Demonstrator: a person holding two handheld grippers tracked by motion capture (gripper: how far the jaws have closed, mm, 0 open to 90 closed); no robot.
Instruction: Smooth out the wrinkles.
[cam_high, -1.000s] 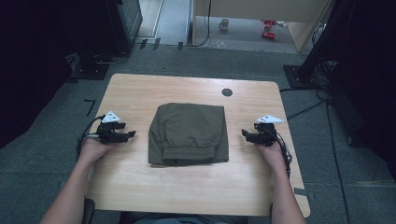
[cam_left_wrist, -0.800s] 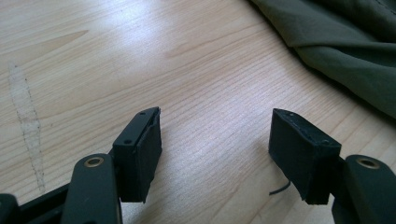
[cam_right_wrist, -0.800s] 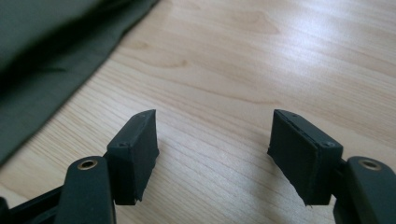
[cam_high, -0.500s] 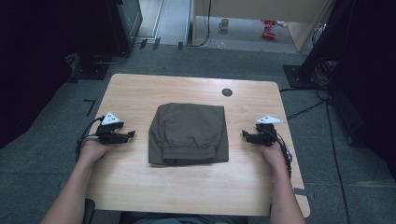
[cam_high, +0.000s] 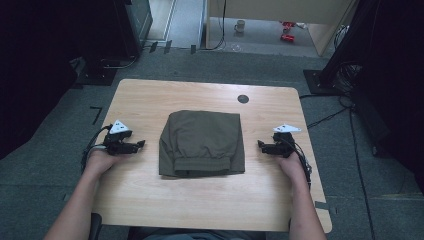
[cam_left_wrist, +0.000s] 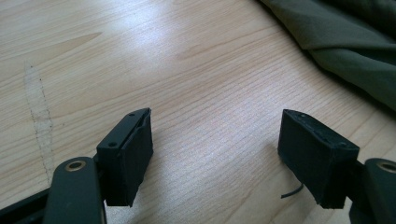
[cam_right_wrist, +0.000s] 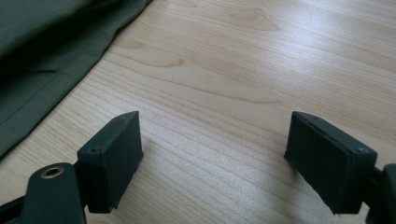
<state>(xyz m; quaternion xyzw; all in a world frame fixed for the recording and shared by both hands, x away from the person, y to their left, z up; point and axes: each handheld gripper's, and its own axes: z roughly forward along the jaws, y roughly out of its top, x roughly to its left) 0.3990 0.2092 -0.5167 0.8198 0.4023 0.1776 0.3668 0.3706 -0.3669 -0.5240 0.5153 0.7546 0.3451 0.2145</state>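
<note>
Light wooden table (cam_high: 150, 100) on grey carpet floor (cam_high: 60, 200)

High view overlooks table (cam_high: 150, 200); gripper views skim it closely.

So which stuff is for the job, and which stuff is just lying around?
For the job:
- folded green cloth, in the middle of the table
- left gripper, open, nothing in it
- right gripper, open, nothing in it

Just lying about:
- mug on the floor beyond the table
- red things on the floor near it, too small to tell
- cables on the floor
</note>
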